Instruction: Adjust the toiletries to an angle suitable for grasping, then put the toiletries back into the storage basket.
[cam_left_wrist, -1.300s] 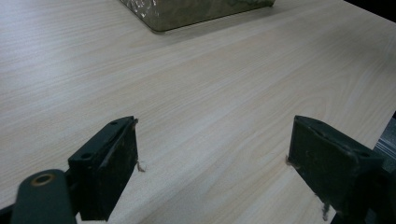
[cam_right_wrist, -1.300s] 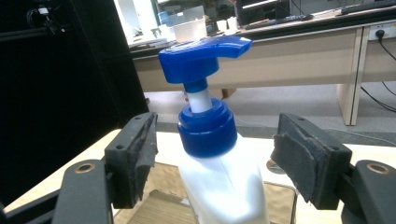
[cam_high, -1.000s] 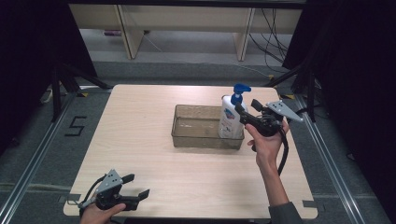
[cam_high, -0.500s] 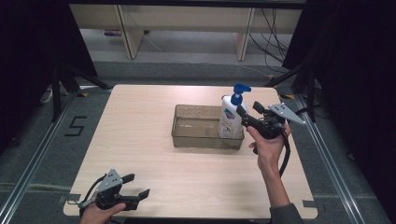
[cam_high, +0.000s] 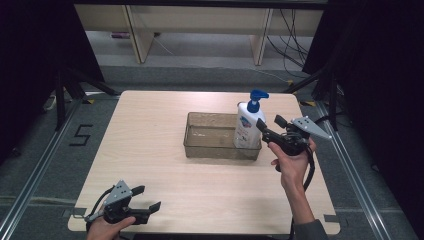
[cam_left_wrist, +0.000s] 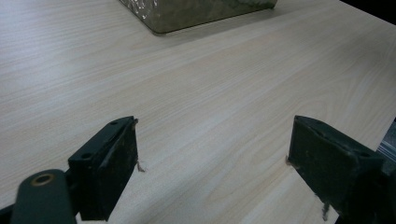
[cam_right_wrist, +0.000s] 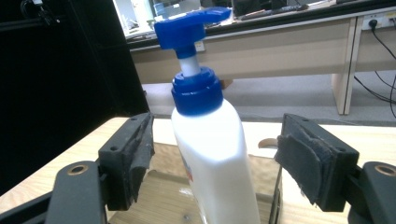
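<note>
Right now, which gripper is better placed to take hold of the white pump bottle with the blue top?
Right. The right gripper has its open jaws either side of the white pump bottle standing in the clear plastic bin. The left gripper sits open at the table's near edge, far from it.

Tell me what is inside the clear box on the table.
A white pump bottle with a blue top stands upright at the right end of the clear box. The rest of the box looks empty. The bottle covers the floor of the box beneath it.
</note>
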